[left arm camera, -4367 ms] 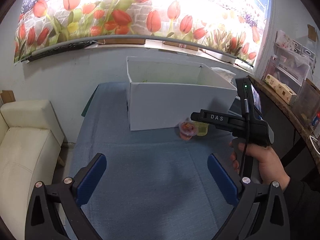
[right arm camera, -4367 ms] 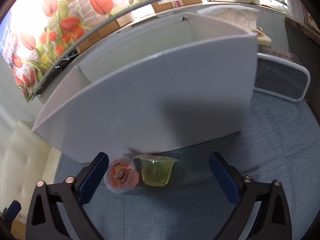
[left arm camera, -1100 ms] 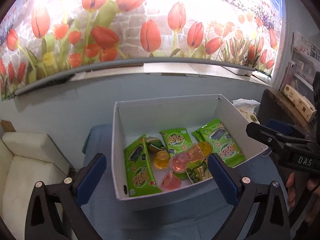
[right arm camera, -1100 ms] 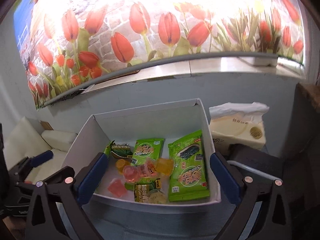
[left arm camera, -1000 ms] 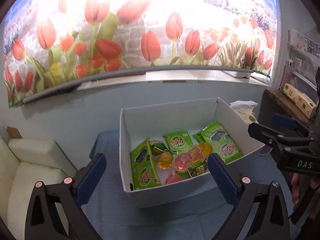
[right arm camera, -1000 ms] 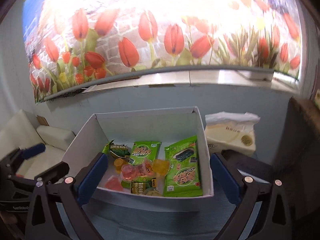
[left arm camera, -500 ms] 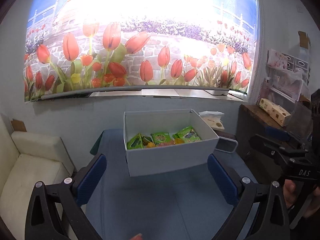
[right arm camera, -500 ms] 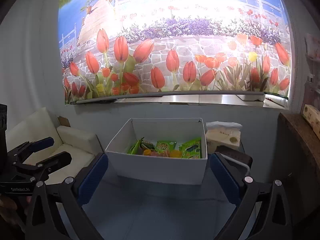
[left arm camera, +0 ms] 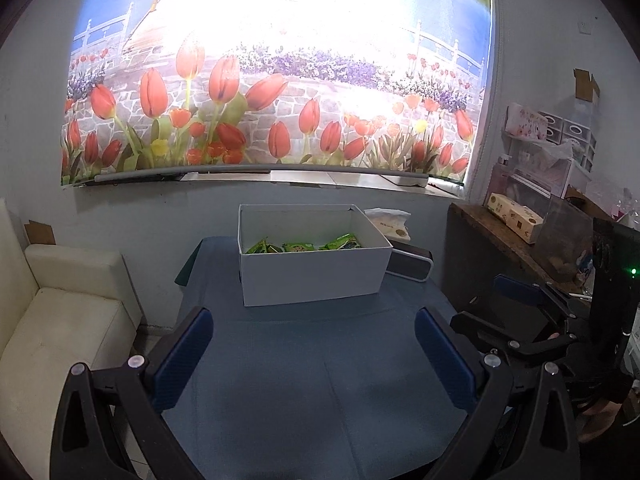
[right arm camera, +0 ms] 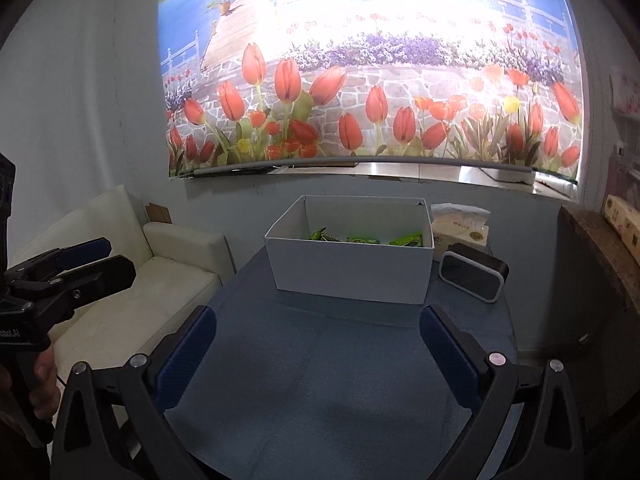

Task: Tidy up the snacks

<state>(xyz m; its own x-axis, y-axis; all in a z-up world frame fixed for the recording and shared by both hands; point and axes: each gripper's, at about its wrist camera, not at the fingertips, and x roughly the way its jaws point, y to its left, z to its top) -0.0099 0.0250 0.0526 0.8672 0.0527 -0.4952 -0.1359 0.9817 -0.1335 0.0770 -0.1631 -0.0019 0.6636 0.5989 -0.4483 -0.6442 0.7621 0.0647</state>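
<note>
Left wrist view: box (left arm camera: 312,276) sits ahead, well apart from both empty, spread grippers (left arm camera: 312,356), right (right arm camera: 316,356) no nearer.

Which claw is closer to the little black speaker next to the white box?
Right, I think. The right claw hangs over the blue table with the black speaker just ahead on its right. The left claw hangs further left, nearer the sofa side.

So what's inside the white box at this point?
Green snack packets show above the front wall of the white box. That wall hides the box floor, so anything lower down cannot be seen.
</note>
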